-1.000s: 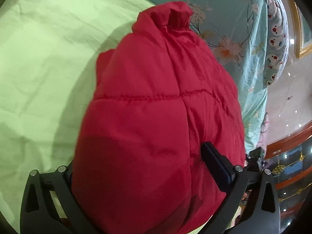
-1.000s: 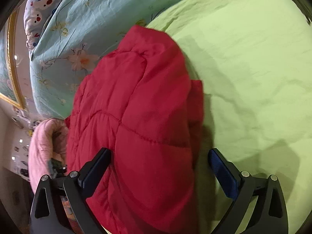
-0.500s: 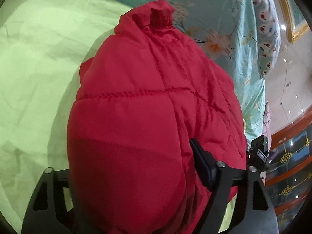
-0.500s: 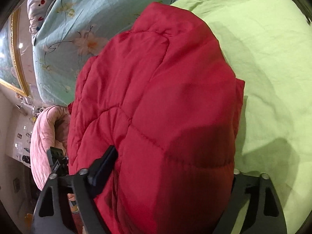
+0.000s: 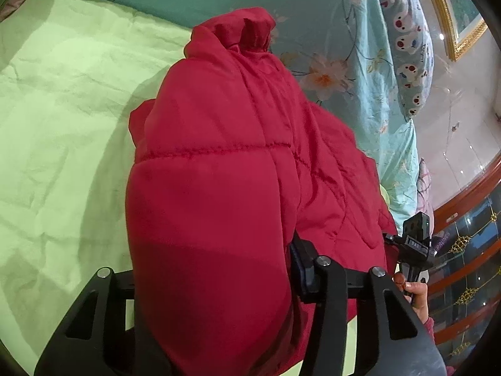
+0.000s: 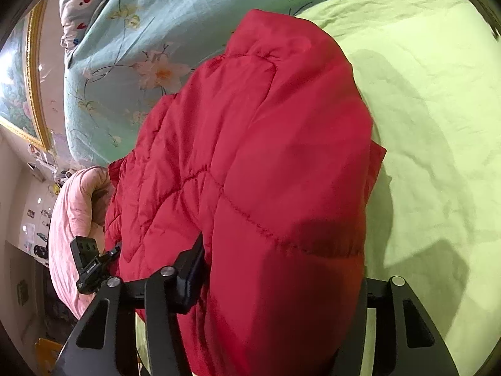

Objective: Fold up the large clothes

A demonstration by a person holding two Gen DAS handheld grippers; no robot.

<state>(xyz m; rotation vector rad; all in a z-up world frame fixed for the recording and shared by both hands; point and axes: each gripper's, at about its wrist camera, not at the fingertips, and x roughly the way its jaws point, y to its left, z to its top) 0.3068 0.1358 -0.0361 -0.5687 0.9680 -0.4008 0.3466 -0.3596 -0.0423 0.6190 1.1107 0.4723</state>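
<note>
Red quilted puffer jacket [image 5: 219, 169], bunched into a thick padded bundle, sits on a wrinkled pale green bed sheet [image 5: 62, 125] and fills the middle of both wrist views. Left gripper [image 5: 216, 285], black and two-fingered, has its jaws clenched on the near end of the bundle, the padded fabric swelling between them and hiding most of one finger. Right gripper [image 6: 281, 279] grasps the same jacket from the other side, its jaws likewise pressed into the quilting, one dark pad [image 6: 192, 269] showing against the cloth while the opposite finger is largely covered. Far end of the jacket, a gathered cuff or collar, rises toward a turquoise floral quilt [image 5: 328, 31] heaped just behind it on the bed. Beyond the quilt lies a pillow printed with white cartoon faces [image 5: 404, 47], and a gold picture frame [image 5: 460, 31] hangs on the wall behind. From the right wrist view a pink padded garment [image 6: 72, 213] rests beside the red jacket, touching or nearly touching its edge. Person's hand [image 5: 413, 294] shows at the edge of the left wrist view, wrapped around the handle of the other gripper. Dark glass-fronted cabinet [image 5: 469, 250] with red-brown wooden trim stands beyond the bed.
</note>
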